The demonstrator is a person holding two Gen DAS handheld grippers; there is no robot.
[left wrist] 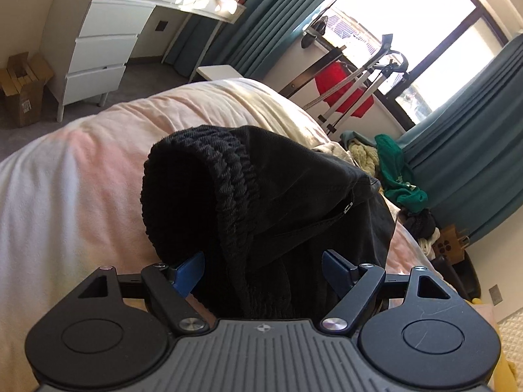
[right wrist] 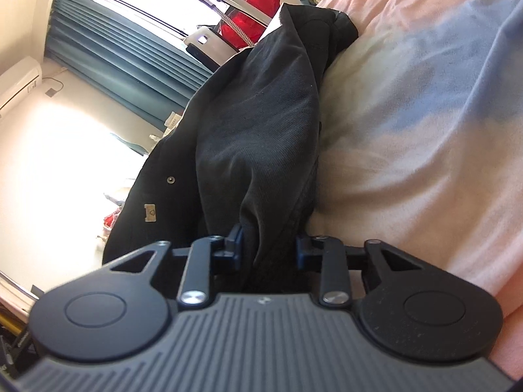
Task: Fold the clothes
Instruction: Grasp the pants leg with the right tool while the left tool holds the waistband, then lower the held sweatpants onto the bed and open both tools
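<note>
A pair of black trousers (left wrist: pixel 294 189) lies bunched on the pink bedcover (left wrist: pixel 81 179), its ribbed elastic waistband (left wrist: pixel 228 170) curling up just ahead of my left gripper (left wrist: pixel 263 269). That gripper's blue-padded fingers (left wrist: pixel 188 272) stand wide apart, with dark cloth lying loosely between them. In the right wrist view the same black trousers (right wrist: pixel 261 114) stretch away from my right gripper (right wrist: pixel 268 246). Its fingers are pinched on a fold of the cloth near the bedcover (right wrist: pixel 425 130). A rivet and a small tag (right wrist: pixel 150 212) show on the hanging side.
A white chest of drawers (left wrist: pixel 98 55) and desk stand at the far left, a cardboard box (left wrist: pixel 23 88) beside them. A heap of green and cream clothes (left wrist: pixel 392 170) sits past the trousers. Teal curtains (left wrist: pixel 474 137), a window and a drying rack with a red garment (left wrist: pixel 340 88) lie beyond.
</note>
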